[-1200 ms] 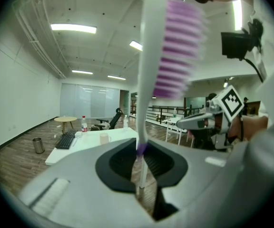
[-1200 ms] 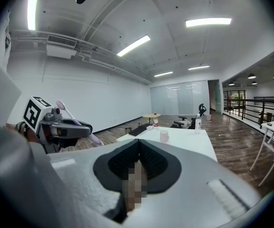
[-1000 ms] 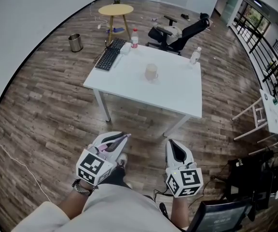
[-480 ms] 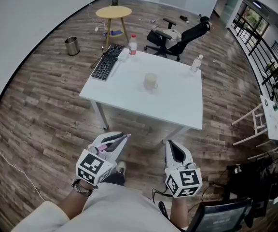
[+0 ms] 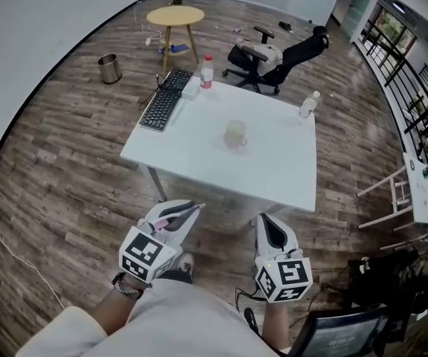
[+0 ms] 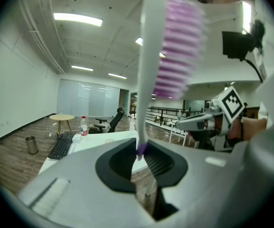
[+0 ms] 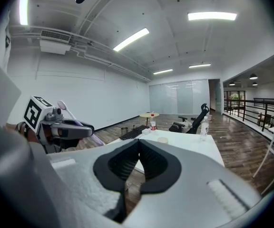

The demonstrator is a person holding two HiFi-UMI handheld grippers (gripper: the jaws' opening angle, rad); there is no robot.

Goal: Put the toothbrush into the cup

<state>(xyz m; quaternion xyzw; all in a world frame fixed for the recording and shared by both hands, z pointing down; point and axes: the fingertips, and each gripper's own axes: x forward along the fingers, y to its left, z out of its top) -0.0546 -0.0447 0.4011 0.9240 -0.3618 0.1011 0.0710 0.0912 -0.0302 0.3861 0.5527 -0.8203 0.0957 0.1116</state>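
The left forearm and the right forearm reach forward side by side, a gap between them. The left gripper points ahead and slightly down, its jaws pinched on the toothbrush (bristle end sticking up). The right gripper points the same way, its jaws pressed together with nothing between them.

A white square counter stood on the wood-plank floor. A black keyboard lay along the counter's left edge, toward the far corner. A small white object sat just beside the keyboard's far end, too small to identify. A red-capped bottle stood upright near it. A pale cup stood near the middle, well apart from the rest. A clear bottle stood upright at the far right corner.
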